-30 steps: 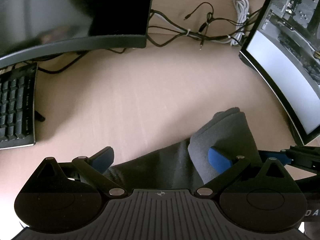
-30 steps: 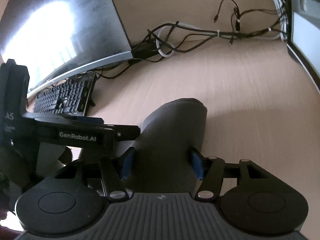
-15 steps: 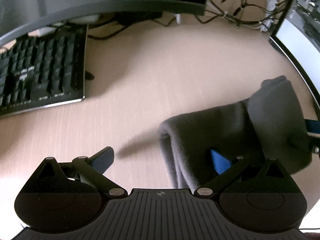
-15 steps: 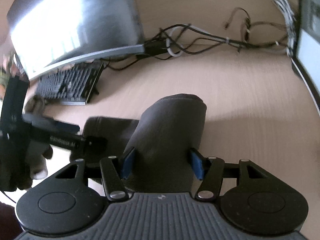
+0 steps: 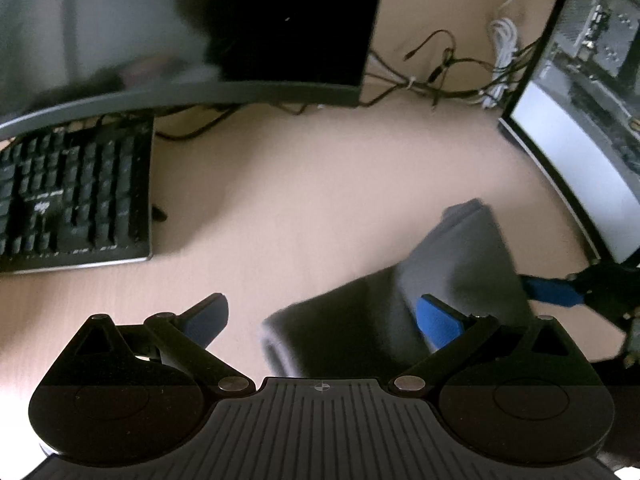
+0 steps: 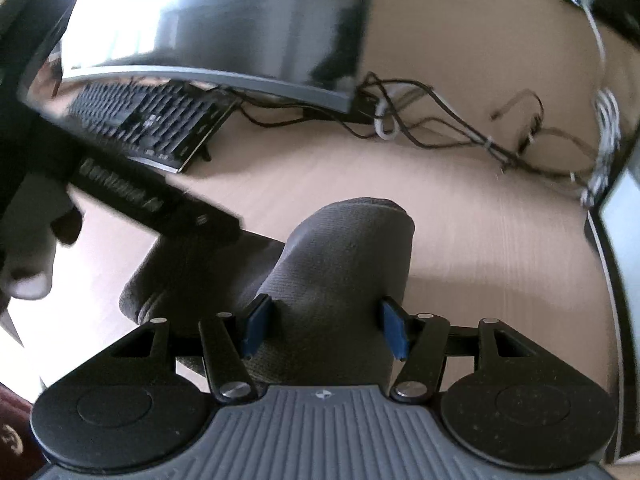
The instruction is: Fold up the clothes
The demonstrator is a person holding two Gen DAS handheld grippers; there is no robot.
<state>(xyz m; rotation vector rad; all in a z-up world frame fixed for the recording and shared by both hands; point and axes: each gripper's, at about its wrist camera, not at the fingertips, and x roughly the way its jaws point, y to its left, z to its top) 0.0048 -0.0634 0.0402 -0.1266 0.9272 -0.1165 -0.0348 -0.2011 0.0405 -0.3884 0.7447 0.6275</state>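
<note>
A dark grey garment [image 5: 460,268] lies folded in a bundle on the light wooden desk [image 5: 300,200]. In the left wrist view my left gripper [image 5: 320,320] is open, its jaws wide apart, with the right pad over the cloth and the left pad over bare desk. In the right wrist view the same garment [image 6: 344,264] runs between the blue pads of my right gripper [image 6: 324,328], which is shut on it. The left gripper's black arm [image 6: 152,200] crosses in from the left above the cloth. The right gripper's blue finger [image 5: 552,292] shows at the garment's right edge.
A black keyboard [image 5: 72,196] sits at the left under a curved monitor [image 5: 180,40]. A second monitor [image 5: 580,120] stands at the right. Tangled cables [image 5: 440,76] lie at the back of the desk.
My left gripper, still open, has swung back towards the garment, so the cloth sits closer between its jaws. My right gripper keeps its hold and has shifted the bundle slightly.
</note>
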